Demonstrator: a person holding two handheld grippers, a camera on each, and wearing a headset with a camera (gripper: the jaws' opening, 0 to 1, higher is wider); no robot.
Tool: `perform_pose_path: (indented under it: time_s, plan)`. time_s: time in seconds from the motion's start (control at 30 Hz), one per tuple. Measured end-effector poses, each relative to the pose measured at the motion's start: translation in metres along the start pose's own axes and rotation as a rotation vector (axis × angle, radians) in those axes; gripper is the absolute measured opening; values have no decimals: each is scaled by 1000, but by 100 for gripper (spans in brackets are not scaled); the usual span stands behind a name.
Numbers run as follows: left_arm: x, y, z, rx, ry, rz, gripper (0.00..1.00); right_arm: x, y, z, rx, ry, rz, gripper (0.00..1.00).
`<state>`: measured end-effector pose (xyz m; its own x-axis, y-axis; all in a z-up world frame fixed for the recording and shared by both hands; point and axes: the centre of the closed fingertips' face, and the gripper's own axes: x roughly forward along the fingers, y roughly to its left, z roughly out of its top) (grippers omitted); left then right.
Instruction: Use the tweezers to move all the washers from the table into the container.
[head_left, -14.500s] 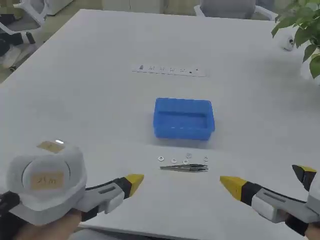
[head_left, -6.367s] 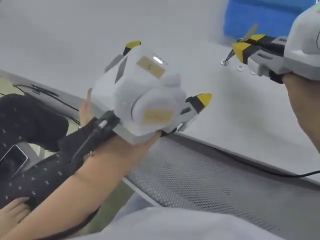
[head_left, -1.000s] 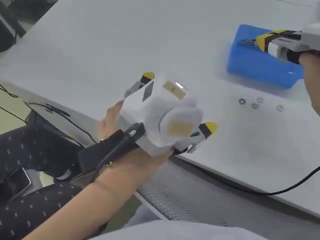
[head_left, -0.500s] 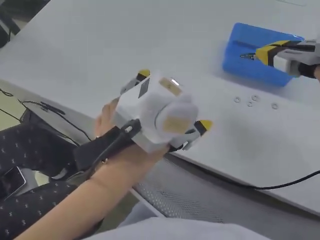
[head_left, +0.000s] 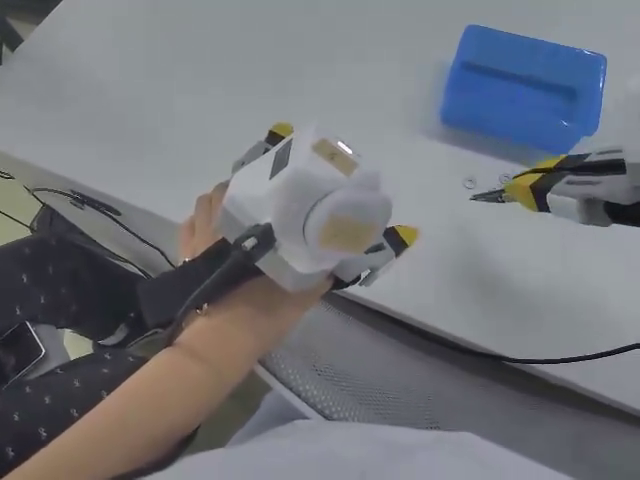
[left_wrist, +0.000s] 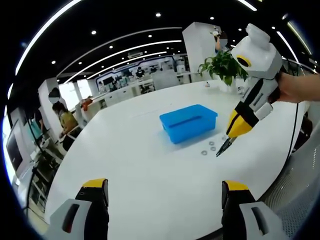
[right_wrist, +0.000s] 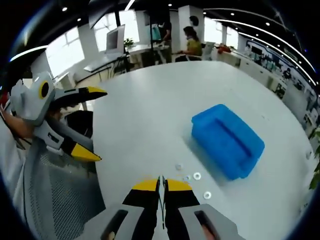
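Observation:
My right gripper (head_left: 527, 190) is shut on the thin metal tweezers (head_left: 487, 195), whose tip points left, close to a small washer (head_left: 470, 183) on the white table. In the right gripper view, several washers (right_wrist: 197, 175) lie just beyond my shut jaws (right_wrist: 161, 186), in front of the blue container (right_wrist: 227, 140). The container (head_left: 525, 88) stands past the washers. My left gripper (head_left: 339, 184) is open and holds nothing, near the table's front edge. The left gripper view shows the tweezers (left_wrist: 224, 146) angled down over the washers (left_wrist: 212, 146).
A black cable (head_left: 520, 358) runs along the table's front edge (head_left: 430, 335). A mesh chair surface (head_left: 380, 385) lies below it. A potted plant (left_wrist: 224, 67) stands at the far side of the table. Seated people and desks are in the background.
My right gripper with the tweezers has come back from over the blue container and down to the washers on the table. The left gripper has stayed open in place.

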<state>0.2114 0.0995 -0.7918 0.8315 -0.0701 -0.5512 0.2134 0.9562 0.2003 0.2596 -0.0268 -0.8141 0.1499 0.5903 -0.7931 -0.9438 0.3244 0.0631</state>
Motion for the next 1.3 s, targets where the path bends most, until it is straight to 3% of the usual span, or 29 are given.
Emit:
perform_pose_path:
  time_s: [0.3, 0.43, 0.6, 0.73, 0.83, 0.97, 1.13, 1.3]
  plan:
    - [1, 0, -2, 0, 14, 0, 96, 13, 12, -6, -119, 103, 14, 0]
    - [1, 0, -2, 0, 14, 0, 96, 18, 15, -1, -165, 115, 9, 0]
    - [1, 1, -3, 3, 20, 2, 96, 19, 11, 10, -147, 82, 9, 0]
    - [1, 0, -4, 4, 23, 2, 95, 23, 7, 18, -93, 17, 10, 0]
    - [2, 1, -5, 5, 28, 4, 95, 23, 7, 27, -78, -125, -10, 0]
    - [1, 1, -4, 2, 22, 7, 95, 22, 6, 30, -55, -242, -54, 0]
    - [1, 0, -6, 11, 33, 5, 95, 23, 8, 30, -54, -308, -87, 1]
    - [2, 0, -8, 13, 44, 6, 95, 32, 8, 20, -22, -297, -78, 3]
